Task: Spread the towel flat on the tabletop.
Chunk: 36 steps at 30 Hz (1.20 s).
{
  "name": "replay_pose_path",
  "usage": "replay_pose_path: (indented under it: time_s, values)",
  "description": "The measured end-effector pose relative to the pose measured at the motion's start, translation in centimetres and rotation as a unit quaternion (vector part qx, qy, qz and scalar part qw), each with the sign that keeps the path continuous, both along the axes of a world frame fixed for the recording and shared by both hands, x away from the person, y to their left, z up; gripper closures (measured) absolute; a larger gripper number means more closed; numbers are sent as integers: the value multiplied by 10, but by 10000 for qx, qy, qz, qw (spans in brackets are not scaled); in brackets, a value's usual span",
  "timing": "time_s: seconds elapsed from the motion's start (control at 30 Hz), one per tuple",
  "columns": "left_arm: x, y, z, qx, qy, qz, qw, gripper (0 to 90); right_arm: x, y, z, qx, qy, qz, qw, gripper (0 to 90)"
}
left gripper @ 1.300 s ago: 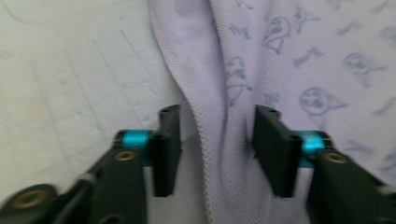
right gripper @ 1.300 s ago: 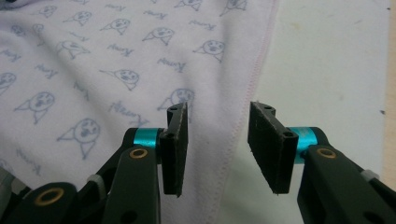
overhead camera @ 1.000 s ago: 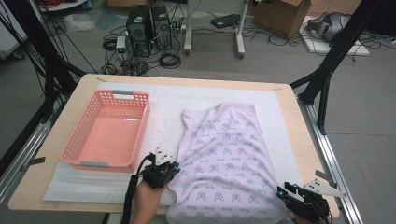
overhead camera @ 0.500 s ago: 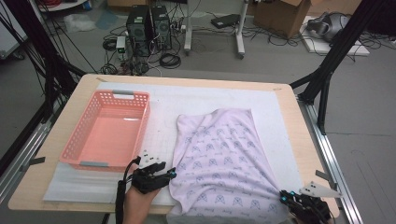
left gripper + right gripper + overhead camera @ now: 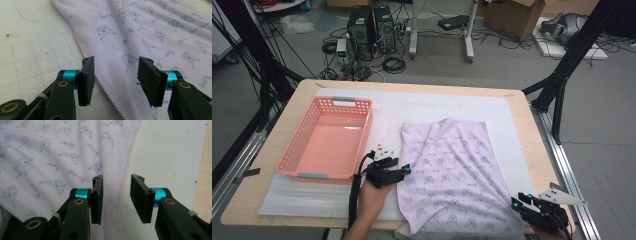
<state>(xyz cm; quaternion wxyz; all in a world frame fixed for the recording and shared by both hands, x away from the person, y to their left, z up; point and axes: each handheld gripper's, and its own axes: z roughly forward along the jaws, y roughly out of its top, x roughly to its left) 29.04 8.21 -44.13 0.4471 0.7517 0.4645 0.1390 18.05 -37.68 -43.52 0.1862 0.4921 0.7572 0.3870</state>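
While jaws spread over both hems:
Left gripper (image 5: pixel 404 170): just opened, cloth (image 5: pixel 452 175) left edge between.
Right gripper (image 5: pixel 515 204): likewise, near-right edge.

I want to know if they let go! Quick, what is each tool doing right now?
Left tool: open, jaws just opened wider, over the edge of the cloth, not pinching it.
Right tool: open, jaws just opened wider, above the cloth's hem, holding nothing.

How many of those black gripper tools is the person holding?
2. The left gripper sits at the patterned cloth's left edge beside the pink basket; the right gripper is at the cloth's near right corner.
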Motion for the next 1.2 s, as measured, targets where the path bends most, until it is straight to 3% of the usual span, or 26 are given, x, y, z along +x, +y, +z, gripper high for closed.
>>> replay_pose_path:
  time_s: [0.23,0.37,0.4,0.43,0.47,0.57,0.63,0.73,0.8,0.83,0.93,1.13,1.2]
  values:
    - [4,4,0,-129,-17,14,9999,464,42,13,-7,86,113,-67,9999,630]
    - [11,3,-2,-229,-51,22,9997,460,63,24,-10,-272,242,-80,9993,698]
    - [11,3,-2,-280,-33,50,9996,460,65,23,-10,-236,227,-99,9994,754]
    - [13,3,-3,-317,-17,58,9995,460,65,20,-9,-192,306,-81,9993,863]
    - [14,3,-3,-335,-14,75,9994,460,65,18,-8,-173,385,30,9991,866]
    - [16,5,-5,-388,-32,131,9992,460,54,13,-3,-642,420,84,9970,874]
    - [20,7,-6,-489,-69,205,9986,459,42,6,-1,-803,392,92,9960,874]
    - [29,4,-5,-413,41,169,9990,456,26,-8,-3,-671,403,47,9969,871]
    - [36,-1,-3,-402,-59,107,9991,455,26,-14,-3,-466,437,127,9979,811]
    - [38,-2,-4,-453,-134,124,9988,458,30,-16,-2,-337,384,139,9986,717]
    - [50,-5,-7,-238,40,209,9995,458,43,-19,2,-118,207,66,9997,650]
    - [69,-12,-8,-4,54,237,9997,457,96,-17,5,-171,107,34,9998,616]
    - [78,-14,-8,18,180,328,9993,453,117,-14,3,-134,149,-10,9998,601]
